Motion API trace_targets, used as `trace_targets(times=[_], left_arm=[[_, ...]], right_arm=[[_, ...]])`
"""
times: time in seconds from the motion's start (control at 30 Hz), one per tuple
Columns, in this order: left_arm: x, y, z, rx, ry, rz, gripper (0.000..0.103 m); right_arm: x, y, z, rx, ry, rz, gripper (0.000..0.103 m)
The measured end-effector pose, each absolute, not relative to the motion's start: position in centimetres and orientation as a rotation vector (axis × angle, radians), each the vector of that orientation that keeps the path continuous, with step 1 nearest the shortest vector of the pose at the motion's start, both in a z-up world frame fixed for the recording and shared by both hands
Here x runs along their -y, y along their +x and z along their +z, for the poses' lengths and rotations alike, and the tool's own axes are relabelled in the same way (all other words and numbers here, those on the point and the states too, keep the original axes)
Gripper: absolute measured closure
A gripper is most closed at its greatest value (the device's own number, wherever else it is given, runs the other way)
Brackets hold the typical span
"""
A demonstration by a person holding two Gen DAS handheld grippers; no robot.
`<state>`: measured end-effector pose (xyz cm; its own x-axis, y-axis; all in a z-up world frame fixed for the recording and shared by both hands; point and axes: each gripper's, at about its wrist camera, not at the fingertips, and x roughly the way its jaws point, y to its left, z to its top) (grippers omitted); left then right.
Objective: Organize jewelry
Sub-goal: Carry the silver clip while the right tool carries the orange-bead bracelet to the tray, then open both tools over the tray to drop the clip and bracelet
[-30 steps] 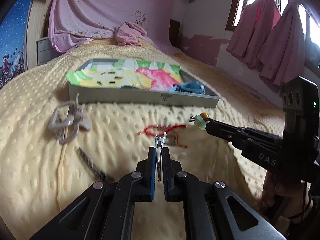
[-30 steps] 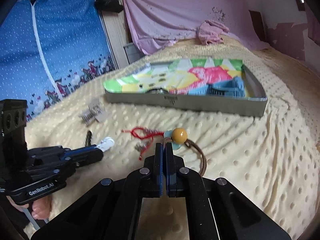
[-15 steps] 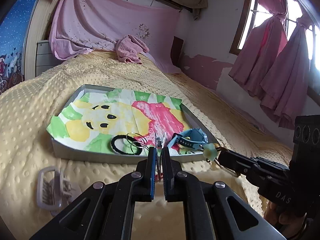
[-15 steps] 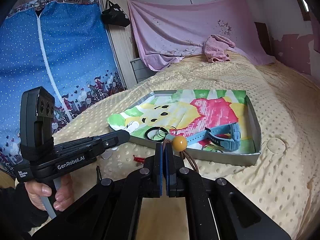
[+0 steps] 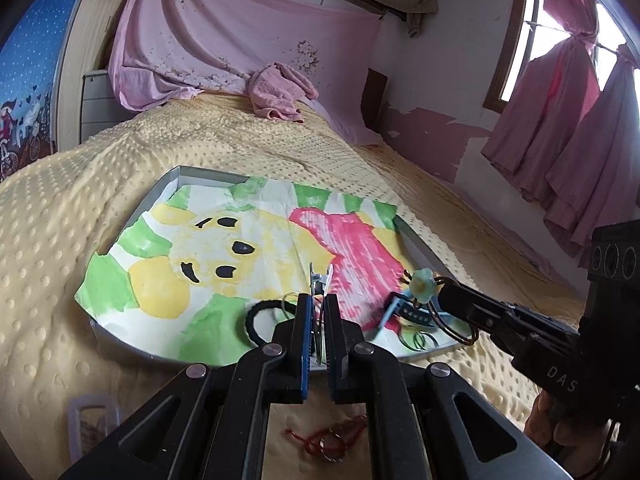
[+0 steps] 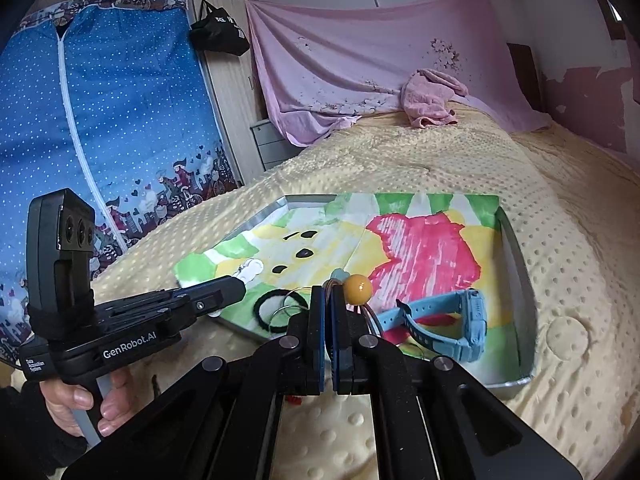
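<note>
A grey tray point(image 5: 120, 344) point(image 6: 516, 248) lined with a painted paper lies on the yellow bedspread. In it are a black hair band point(image 5: 250, 318) point(image 6: 262, 312), a blue watch point(image 6: 448, 316) point(image 5: 404, 312) and thin wire rings point(image 5: 418, 338). My left gripper point(image 5: 319, 304) is shut on a small metal hair clip point(image 5: 320, 278) above the tray's near edge. My right gripper point(image 6: 329, 300) is shut on a brown hair tie with a yellow bead point(image 6: 358, 289), also over the tray; it shows in the left wrist view point(image 5: 420, 286).
A red string with a ring point(image 5: 328, 440) and a clear plastic clip point(image 5: 94, 420) lie on the bedspread in front of the tray. A pink towel point(image 5: 280, 94) lies at the bed's far end. A blue wardrobe cover point(image 6: 100, 120) stands at the left.
Both grippers have lifted off the bedspread with their items and moved forward over the tray. The red string is now behind and below the left gripper.
</note>
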<state>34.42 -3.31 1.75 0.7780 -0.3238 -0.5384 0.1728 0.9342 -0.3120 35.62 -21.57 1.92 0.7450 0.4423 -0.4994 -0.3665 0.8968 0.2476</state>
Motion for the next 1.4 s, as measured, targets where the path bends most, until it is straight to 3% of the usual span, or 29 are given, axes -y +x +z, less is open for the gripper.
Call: trace_targets(times=[0.47, 0.57, 0.63, 0.83, 0.9, 0.93, 1.0, 1.03, 1.07, 1.2, 1.33, 1.4], left_arm=[[3.5, 35.9, -0.1, -0.709, -0.233, -0.217, 0.097], [3.5, 35.4, 0.0, -0.697, -0.231, -0.220, 0.096], [3.5, 35.2, 0.1, -0.693, -0.229, -0.216, 0.094], [3.5, 34.1, 0.6, -0.674, -0.228, -0.216, 0.092], [3.5, 33.4, 0.9, -0.658, -0.226, -0.217, 0.087], [3.5, 33.1, 1.0, -0.649, -0.224, -0.216, 0.079], [3.3, 32.1, 1.5, -0.619, -0.228, -0.213, 0.058], [3.1, 31.2, 1.8, -0.587, -0.237, -0.208, 0.039], [2.9, 30.5, 2.0, -0.559, -0.243, -0.199, 0.032], [2.2, 28.0, 3.0, -0.497, -0.256, -0.190, 0.032], [1.6, 24.6, 4.1, -0.405, -0.244, -0.128, 0.008], [1.3, 23.0, 4.5, -0.362, -0.234, -0.108, 0.004]], right_arm=[[20.5, 37.4, -1.9, -0.674, 0.148, 0.406, 0.098], [21.1, 36.9, -1.8, -0.666, 0.159, 0.393, 0.092], [21.5, 36.5, -1.8, -0.657, 0.167, 0.383, 0.079], [22.2, 35.3, -1.4, -0.627, 0.179, 0.362, 0.074], [22.4, 34.4, -1.0, -0.599, 0.180, 0.347, 0.065], [22.6, 33.9, -0.7, -0.579, 0.180, 0.338, 0.061], [23.0, 32.9, -0.1, -0.544, 0.185, 0.324, 0.061], [23.2, 32.3, 0.2, -0.524, 0.190, 0.318, 0.058], [23.4, 31.6, 0.6, -0.501, 0.195, 0.307, 0.051], [24.6, 28.6, 2.2, -0.395, 0.212, 0.264, 0.034], [25.1, 25.5, 3.6, -0.309, 0.218, 0.236, 0.015], [25.0, 24.0, 4.1, -0.279, 0.213, 0.225, 0.010]])
